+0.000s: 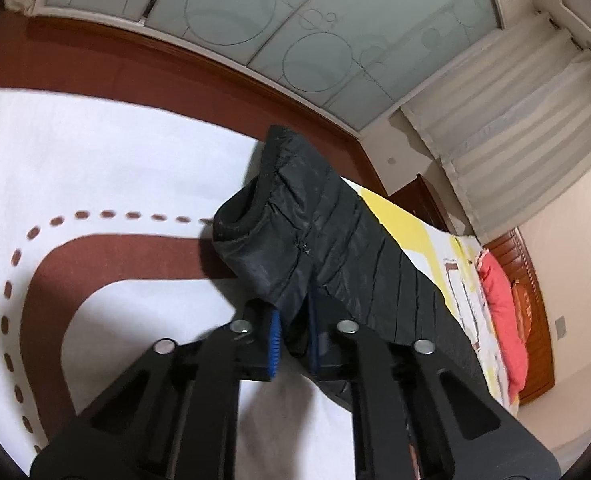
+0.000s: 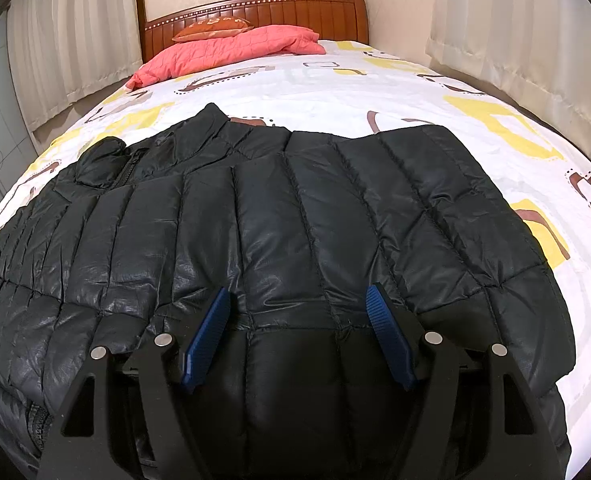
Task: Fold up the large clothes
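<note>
A black quilted puffer jacket (image 2: 279, 216) lies spread across the bed, collar toward the headboard. My right gripper (image 2: 297, 300) is open, its blue pads (image 2: 387, 336) wide apart just above the jacket's near edge, holding nothing. In the left wrist view my left gripper (image 1: 293, 320) is shut on a sleeve of the jacket (image 1: 279, 240) and holds it lifted above the sheet; the cuff opening stands up ahead of the fingers. The rest of the jacket (image 1: 395, 280) trails off to the right.
The bed has a white sheet (image 2: 375, 88) with yellow and brown shapes. A pink quilt (image 2: 231, 54) and an orange pillow (image 2: 215, 26) lie by the wooden headboard (image 2: 295, 8). Curtains (image 2: 515, 32) hang on both sides. A frosted glass wardrobe (image 1: 255, 12) stands beyond the bed.
</note>
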Demonstrator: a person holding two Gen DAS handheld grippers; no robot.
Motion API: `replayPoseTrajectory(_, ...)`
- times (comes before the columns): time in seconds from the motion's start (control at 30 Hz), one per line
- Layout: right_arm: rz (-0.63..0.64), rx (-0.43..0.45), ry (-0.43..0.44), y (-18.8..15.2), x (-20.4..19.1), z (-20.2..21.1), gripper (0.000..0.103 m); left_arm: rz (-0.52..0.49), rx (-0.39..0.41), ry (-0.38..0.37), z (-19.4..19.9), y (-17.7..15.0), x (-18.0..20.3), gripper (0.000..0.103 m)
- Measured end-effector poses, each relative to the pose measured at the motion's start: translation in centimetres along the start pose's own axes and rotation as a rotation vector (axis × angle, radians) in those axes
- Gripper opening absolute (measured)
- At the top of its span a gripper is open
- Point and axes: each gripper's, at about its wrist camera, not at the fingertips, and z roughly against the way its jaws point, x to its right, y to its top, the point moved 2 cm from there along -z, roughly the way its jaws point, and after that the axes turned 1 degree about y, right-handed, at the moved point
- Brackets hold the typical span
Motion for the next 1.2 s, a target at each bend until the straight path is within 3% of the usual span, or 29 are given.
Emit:
replayPoseTrajectory(0.17, 0.000, 0.000, 0.001, 0.0, -0.1, 0.0, 0.070, -0.152, 0.059, -0.060, 2.1, -1.5, 4.6, 0.006)
replayPoseTrajectory(0.33, 0.000, 0.000, 0.001, 0.0, -0.1, 0.0, 0.070, -0.333, 0.033, -0.178, 2.9, -5.2, 12.0, 0.006)
replayPoseTrajectory(0.77, -0.003, 0.002, 0.004, 0.0, -0.1, 0.0, 0.070, -0.779, -0.179, -0.451, 4.4, -24.1, 30.7, 0.005)
replayPoseTrajectory(0.9, -0.003, 0.002, 0.005, 0.0, -0.1, -0.1, 0.070, -0.894, -0.252, -0.505, 4.2, -30.1, 34.3, 0.005)
replayPoseTrajectory(1.07, -0.005, 0.002, 0.004, -0.1, -0.1, -0.1, 0.070, -0.997, -0.339, -0.498, 3.9, -36.1, 34.9, 0.006)
replayPoseTrajectory(1.17, -0.005, 0.002, 0.004, -0.1, -0.1, -0.1, 0.070, -1.031, -0.356, -0.478, 4.0, -37.4, 34.1, 0.021)
replayPoseTrajectory(1.2, -0.005, 0.001, 0.003, -0.1, -0.1, -0.2, 0.070, -1.032, -0.365, -0.468, 4.2, -37.4, 33.7, 0.034)
